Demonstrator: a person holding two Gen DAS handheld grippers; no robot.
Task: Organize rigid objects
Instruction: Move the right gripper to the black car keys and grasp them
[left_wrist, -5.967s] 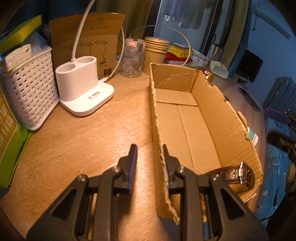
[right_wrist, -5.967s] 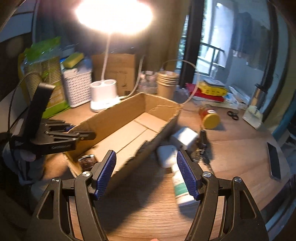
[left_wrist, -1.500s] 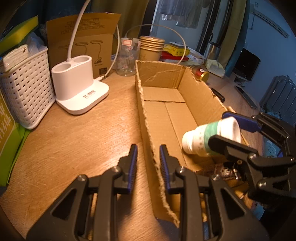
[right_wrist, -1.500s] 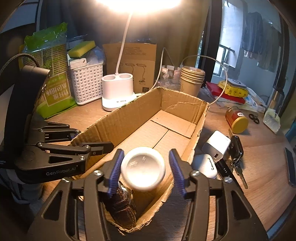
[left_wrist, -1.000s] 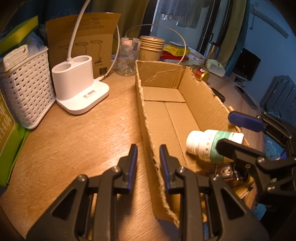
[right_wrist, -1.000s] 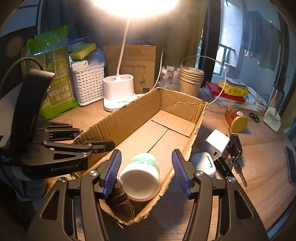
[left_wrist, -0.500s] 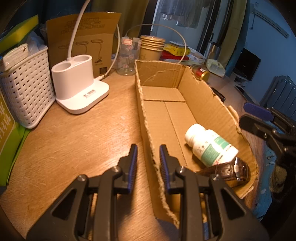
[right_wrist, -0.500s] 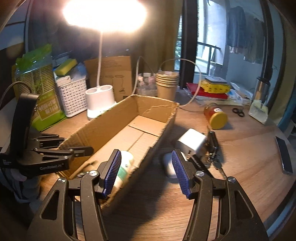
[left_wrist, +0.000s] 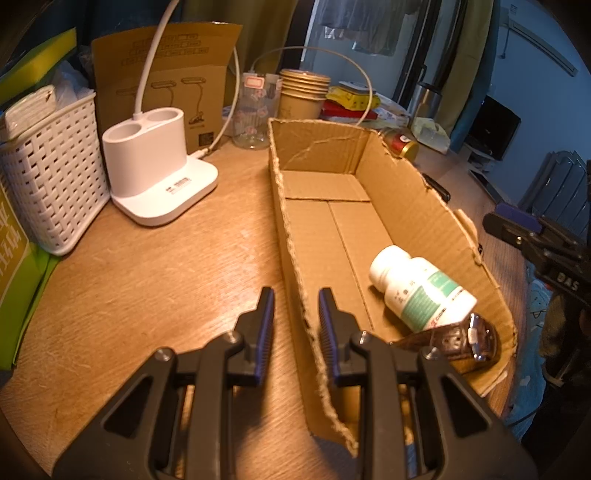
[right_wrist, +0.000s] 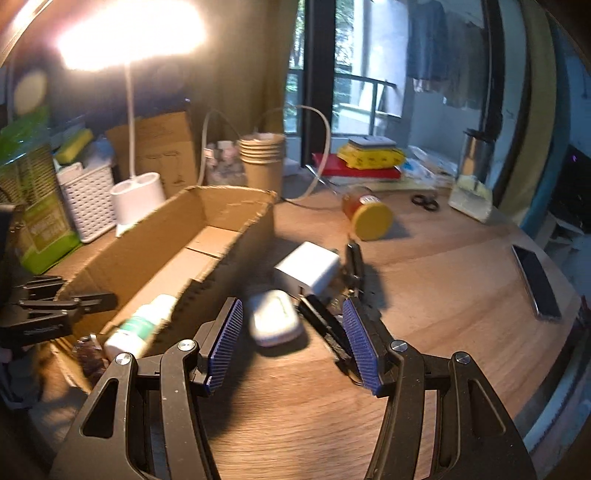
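Observation:
An open cardboard box (left_wrist: 406, 195) lies on the wooden table. A white pill bottle with a green label (left_wrist: 421, 288) lies on its side in it, next to a brown-strap watch (left_wrist: 458, 338). My left gripper (left_wrist: 295, 317) straddles the box's left wall; its jaws stand slightly apart around the wall's torn edge. My right gripper (right_wrist: 291, 343) is open and empty, above the table right of the box (right_wrist: 207, 236). Ahead of it lie a small white case (right_wrist: 273, 321), a white charger (right_wrist: 308, 271) and black keys (right_wrist: 354, 266). The bottle (right_wrist: 144, 328) shows inside the box.
A white lamp base (left_wrist: 155, 170), a white basket (left_wrist: 48, 181), a glass jar (left_wrist: 253, 110) and paper cups (left_wrist: 303, 96) stand behind the box. A yellow-lidded jar (right_wrist: 369, 218), scissors (right_wrist: 424, 201) and a phone (right_wrist: 535, 284) lie to the right.
My right gripper let go of the pill bottle in the box, opened, then pulled back and swung right over the table. My left gripper has stayed at the box wall.

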